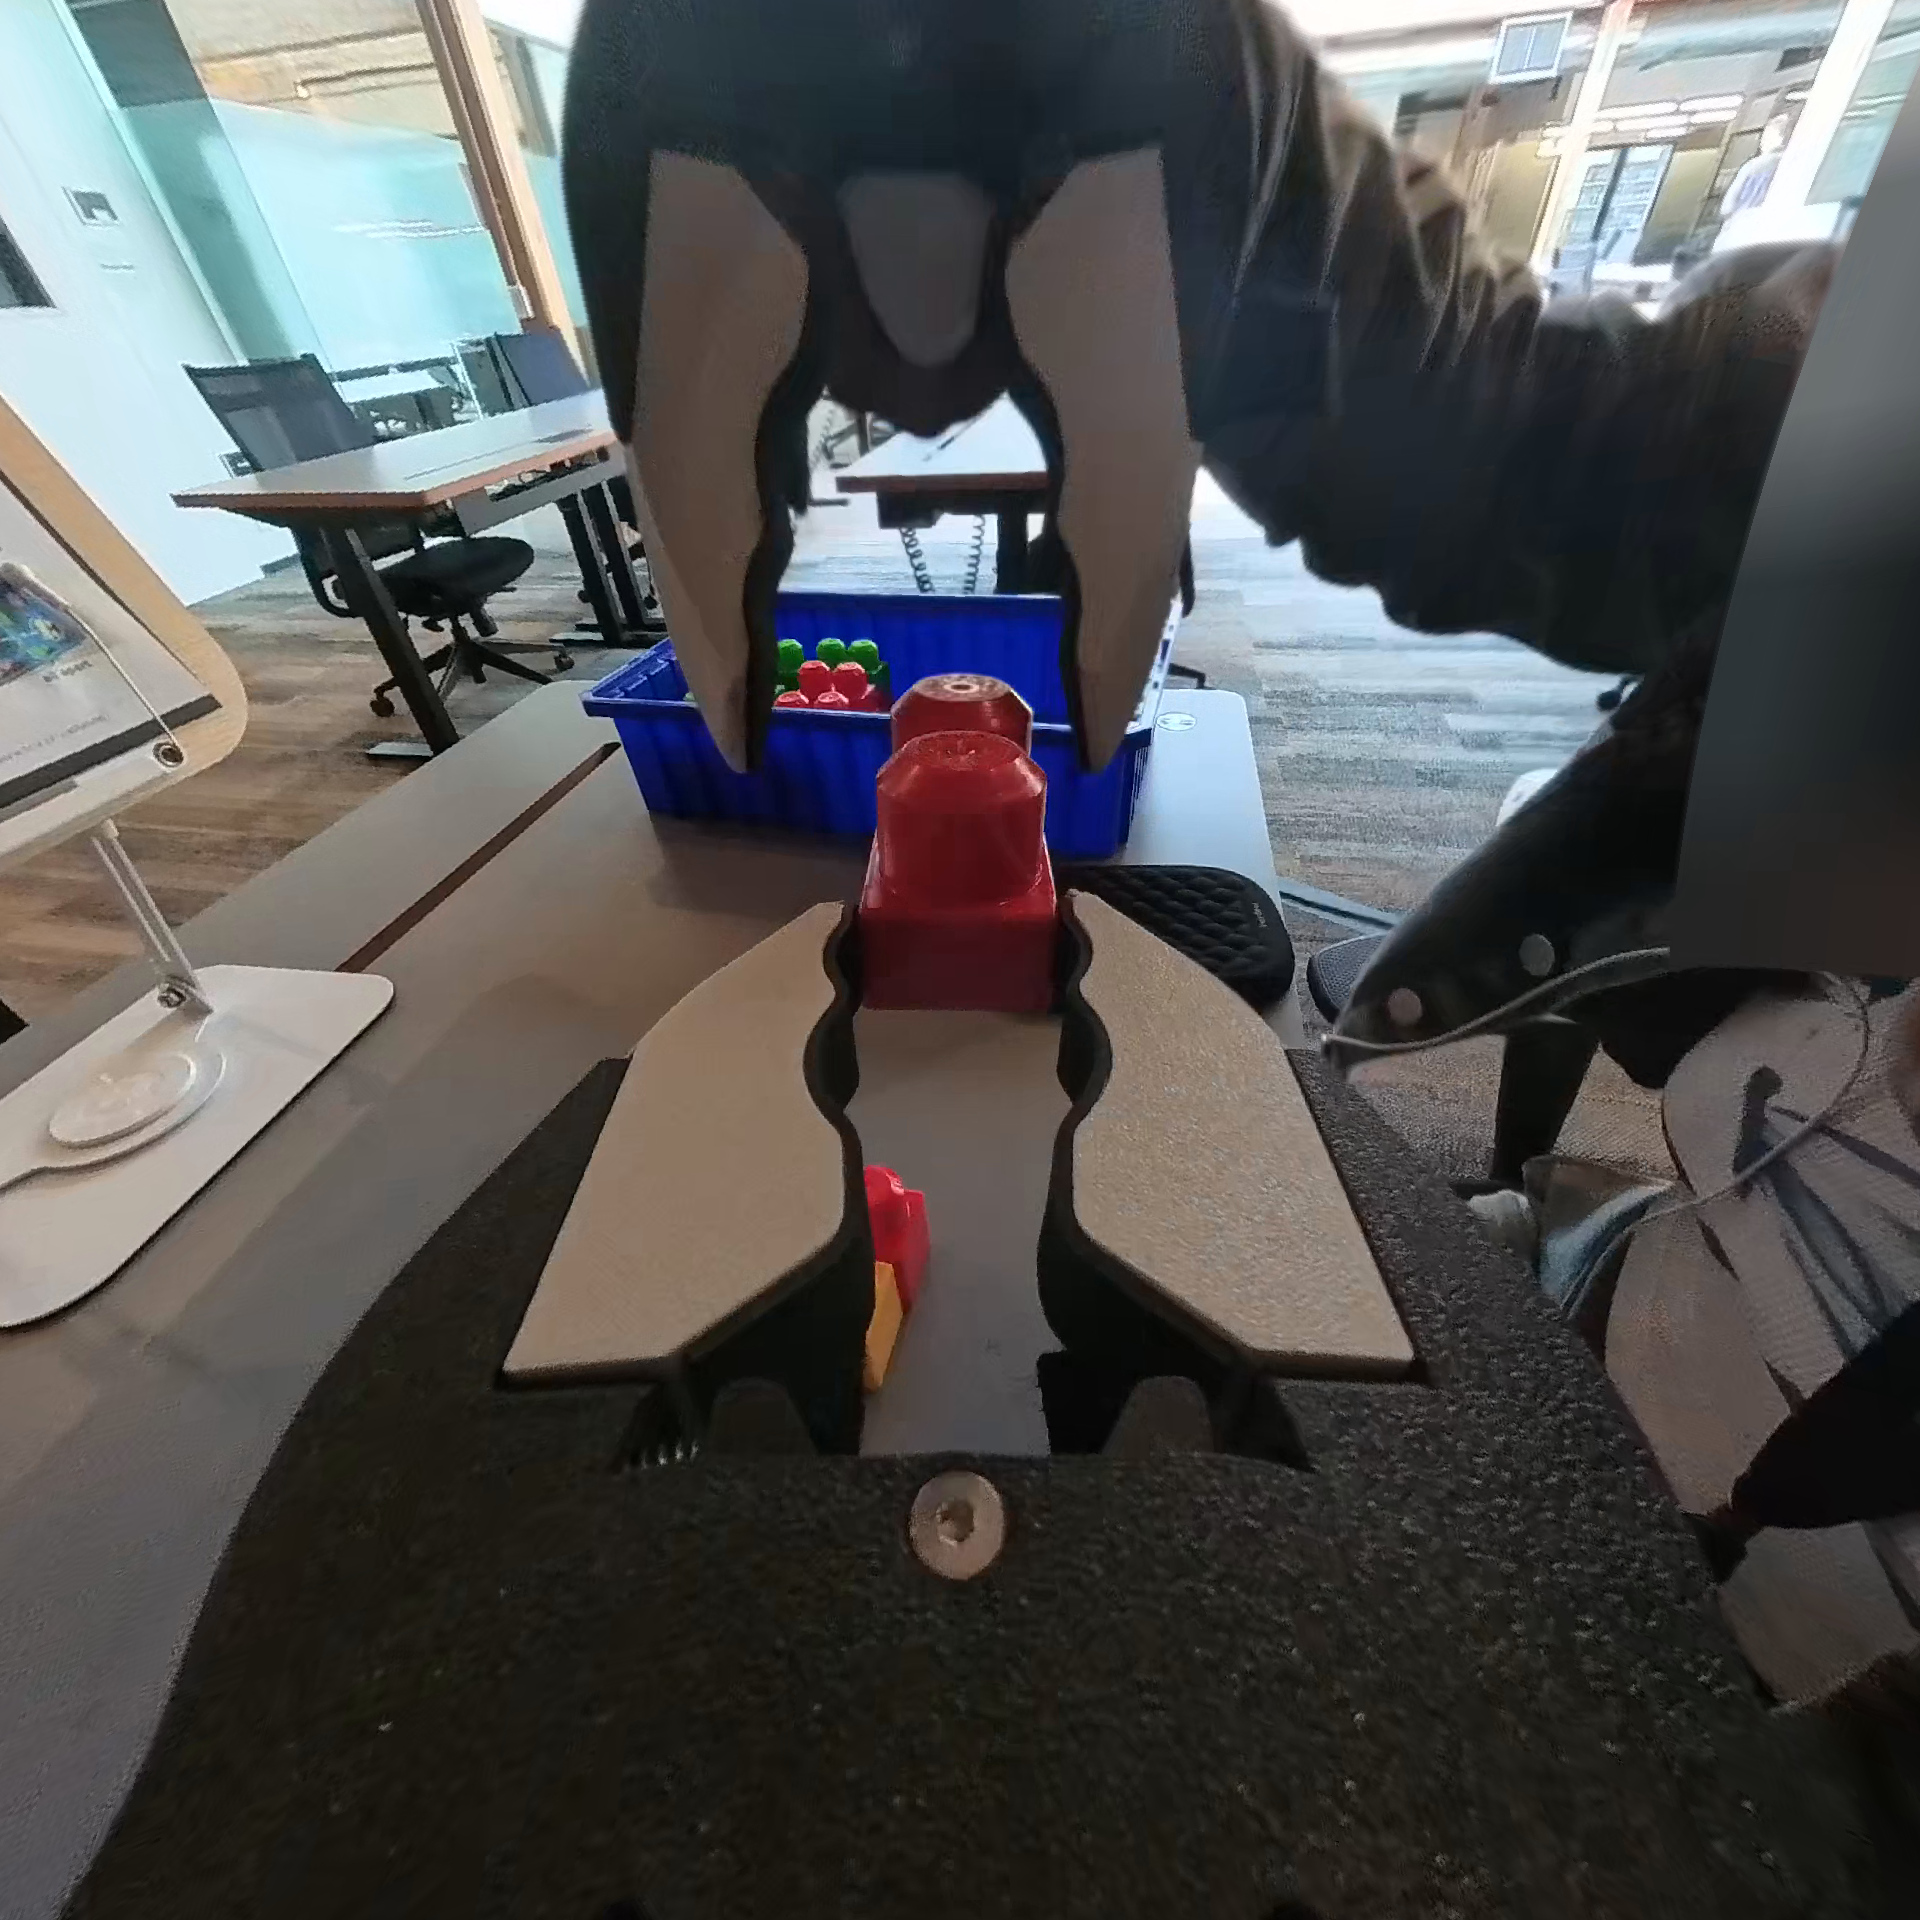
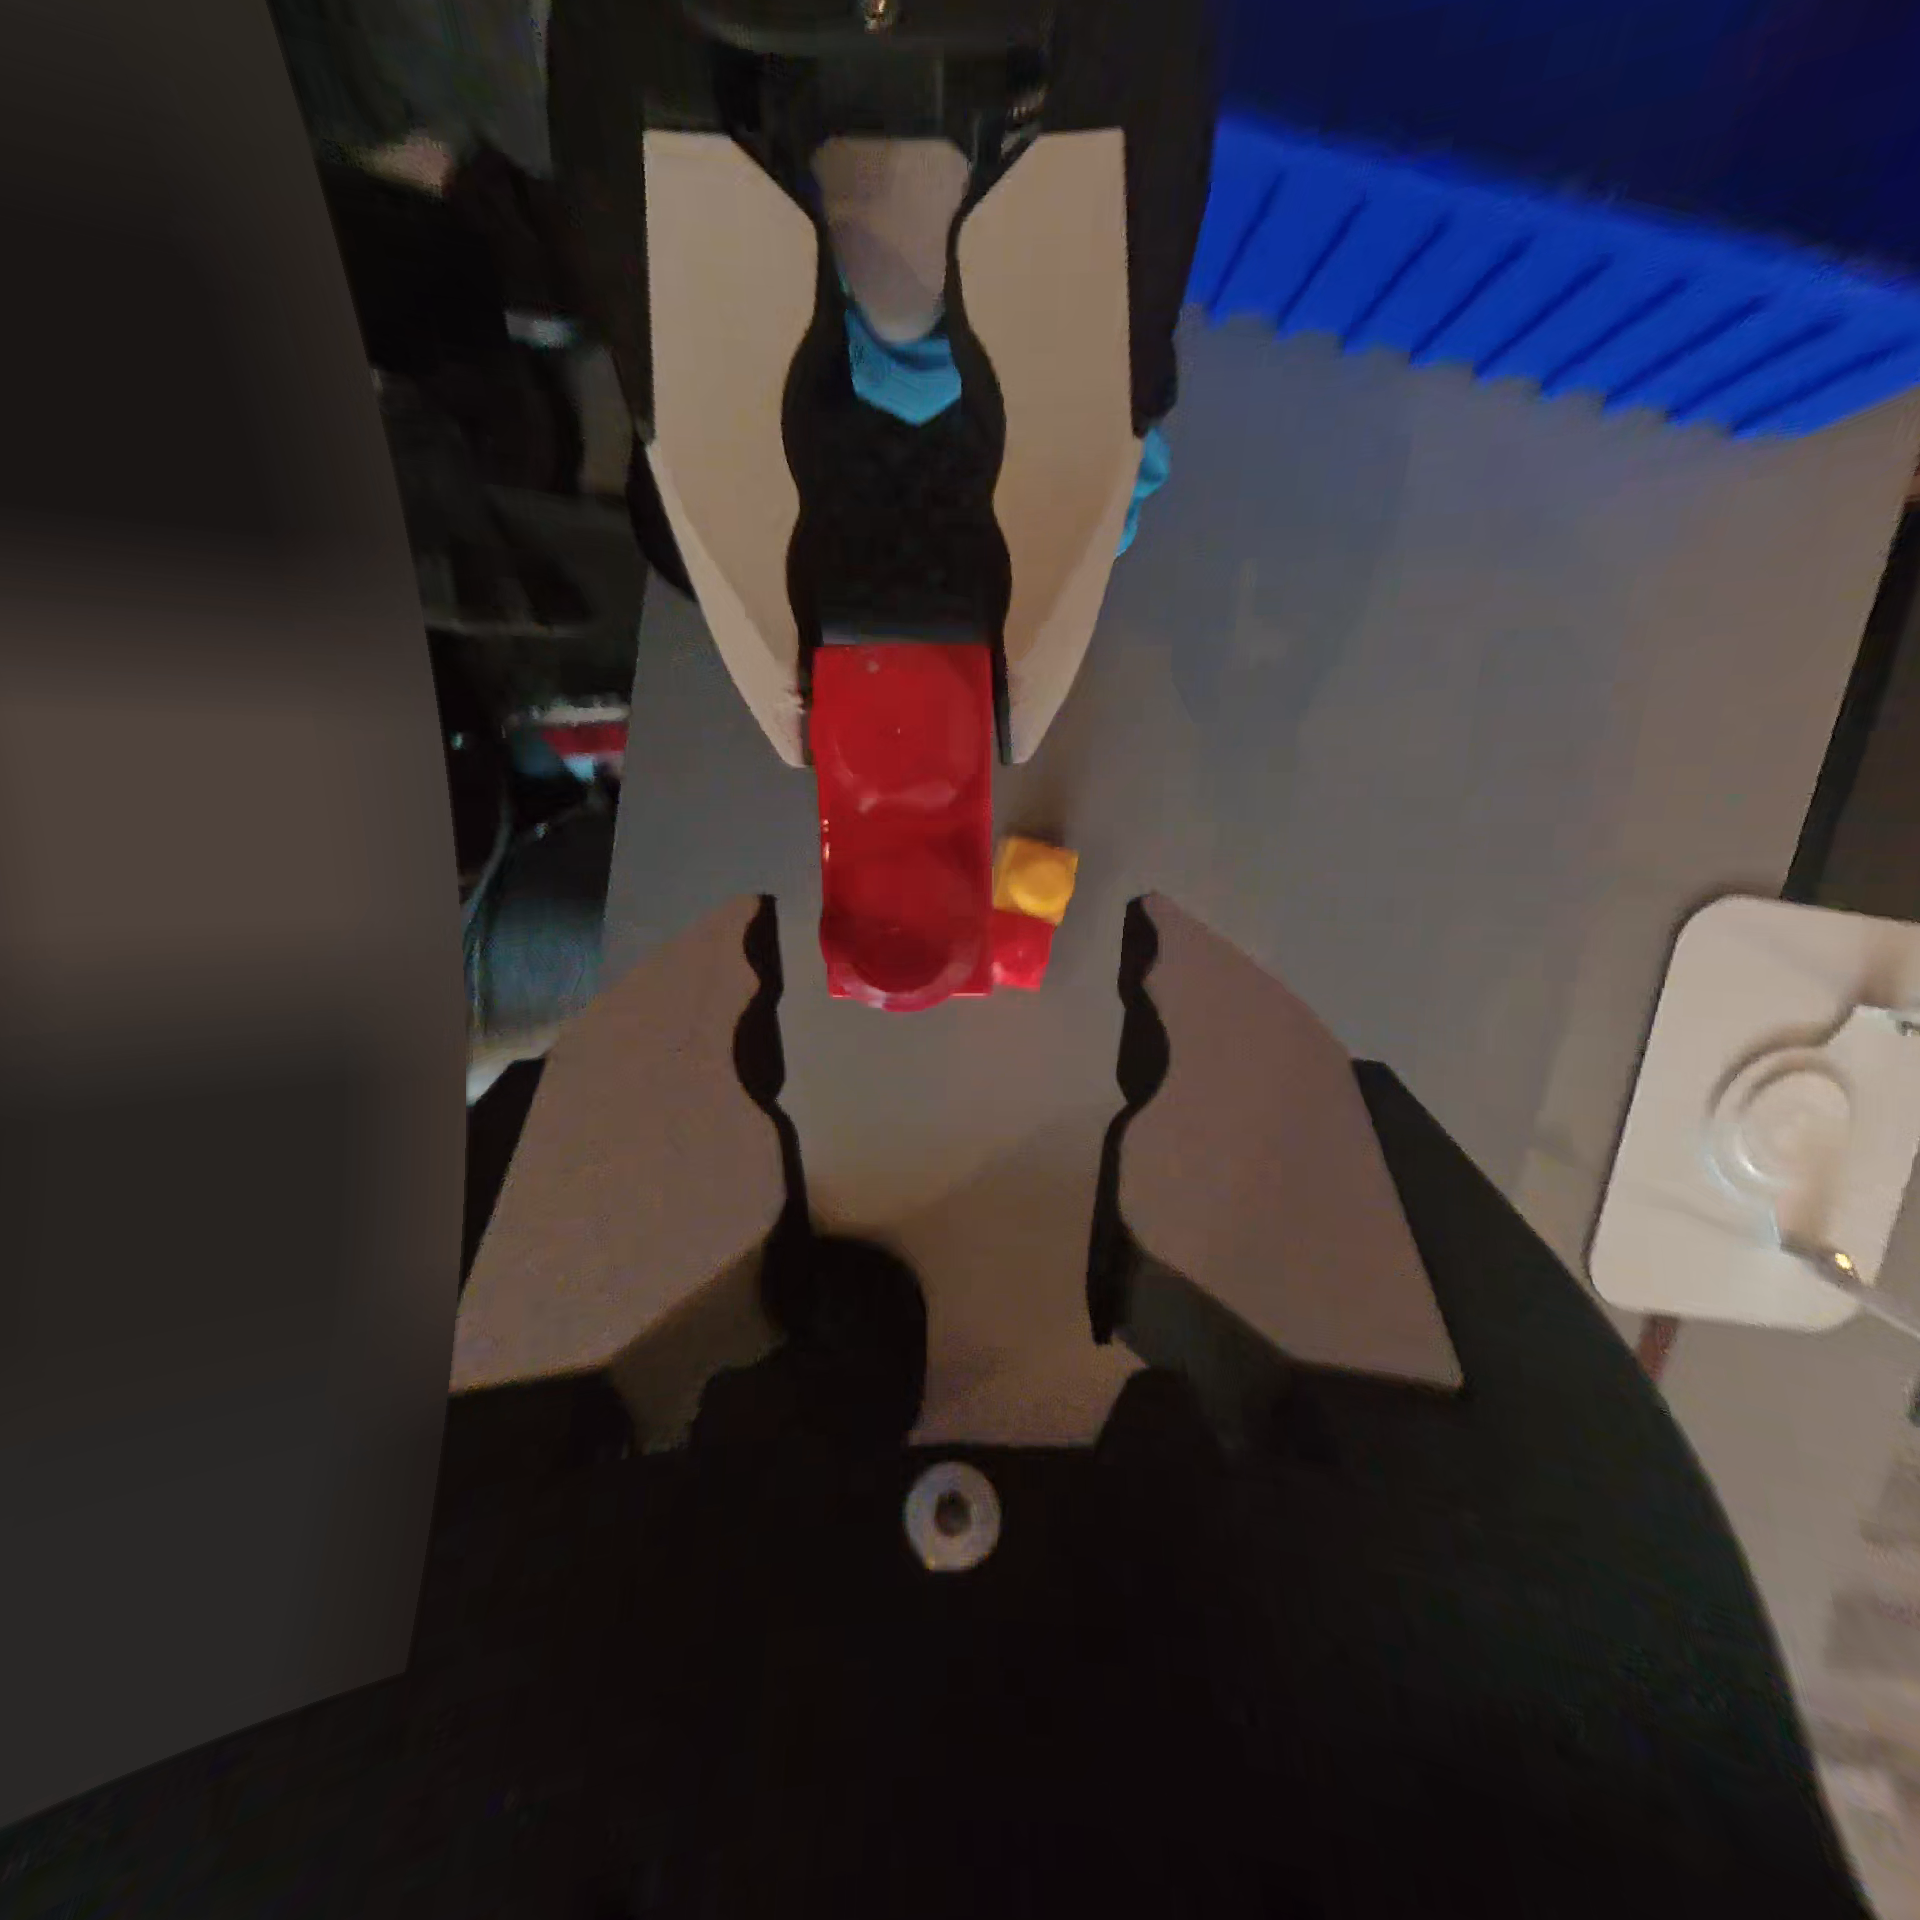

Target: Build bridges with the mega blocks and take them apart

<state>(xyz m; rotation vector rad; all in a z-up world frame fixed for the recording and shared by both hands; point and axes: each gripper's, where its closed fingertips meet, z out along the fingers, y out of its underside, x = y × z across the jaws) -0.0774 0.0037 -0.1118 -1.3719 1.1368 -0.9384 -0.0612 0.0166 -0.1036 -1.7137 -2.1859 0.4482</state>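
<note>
The left gripper (image 1: 958,951) is clamping one two-stud red block (image 1: 958,883) — the right gripper (image 2: 951,914) is hovering wide apart — over one red-and-yellow stack (image 2: 1023,914).

The left wrist view is bright with daylight from the far windows, which blow out to white; its edges bow with wide-angle distortion. The right wrist view is dim and soft, the blue bin (image 2: 1558,312) smeared by blur, a glossy sheen on the red block (image 2: 902,821)
</note>
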